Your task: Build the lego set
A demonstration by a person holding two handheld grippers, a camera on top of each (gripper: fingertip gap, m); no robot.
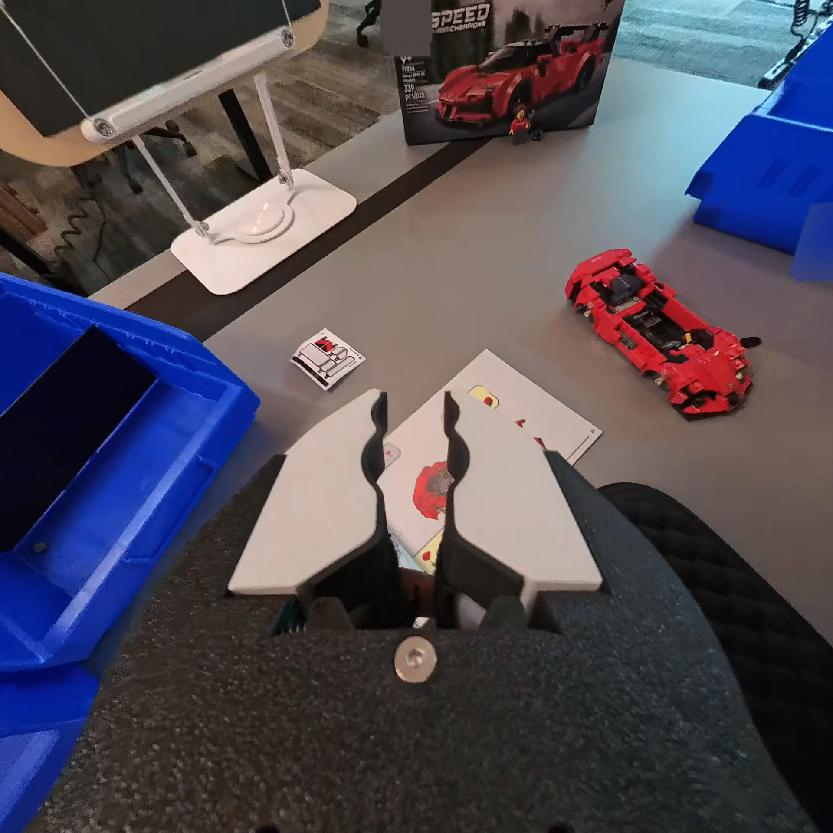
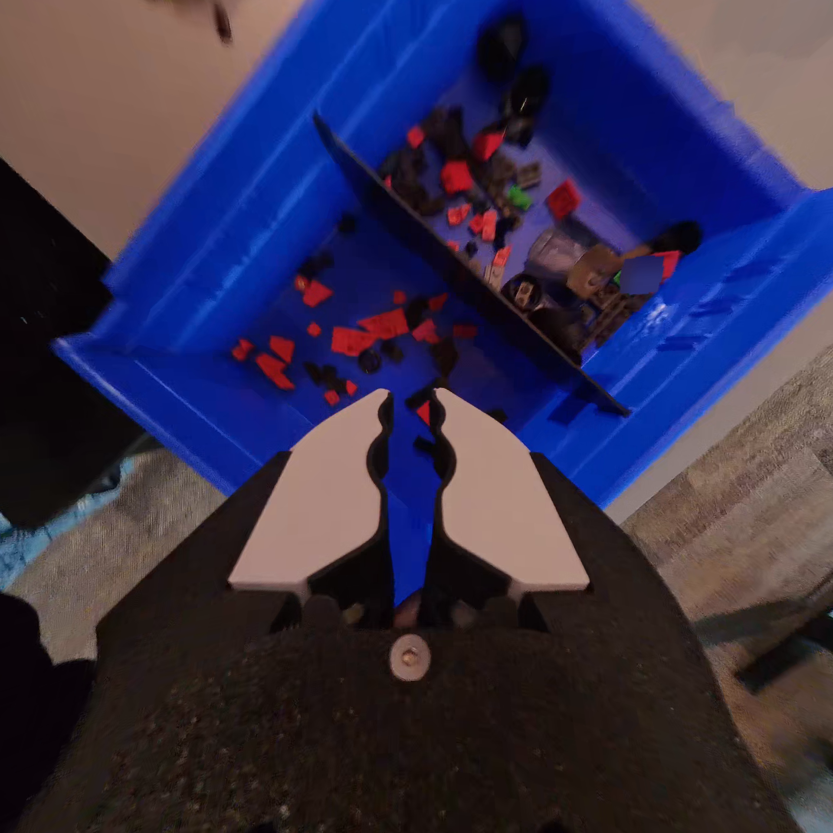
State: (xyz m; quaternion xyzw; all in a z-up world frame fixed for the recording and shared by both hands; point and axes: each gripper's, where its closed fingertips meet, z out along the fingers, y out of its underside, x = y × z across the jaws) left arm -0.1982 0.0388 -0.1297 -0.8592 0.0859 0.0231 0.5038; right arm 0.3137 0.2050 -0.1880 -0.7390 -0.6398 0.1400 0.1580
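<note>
A partly built red Lego car (image 1: 658, 333) sits on the grey table, to the right. My left gripper (image 1: 414, 396) is open and empty, above the open instruction booklet (image 1: 532, 414). A small sticker sheet (image 1: 327, 358) lies just beyond it to the left. In the right wrist view a blue bin (image 2: 216, 234) with a dark divider (image 2: 450, 261) holds several loose red and black Lego pieces (image 2: 356, 338). My right gripper (image 2: 412, 396) is open and empty, above the near compartment of that bin.
The Lego set box (image 1: 509, 67) stands at the table's far edge with a minifigure (image 1: 519, 121) before it. A white stand base (image 1: 266, 230) sits far left. One blue bin (image 1: 112, 450) is at the left, another (image 1: 775, 157) at the right. Tip to tip, the grippers are about 55 centimetres apart. From the left gripper's tips to the partly built red Lego car (image 1: 658, 333) is close to 25 centimetres.
</note>
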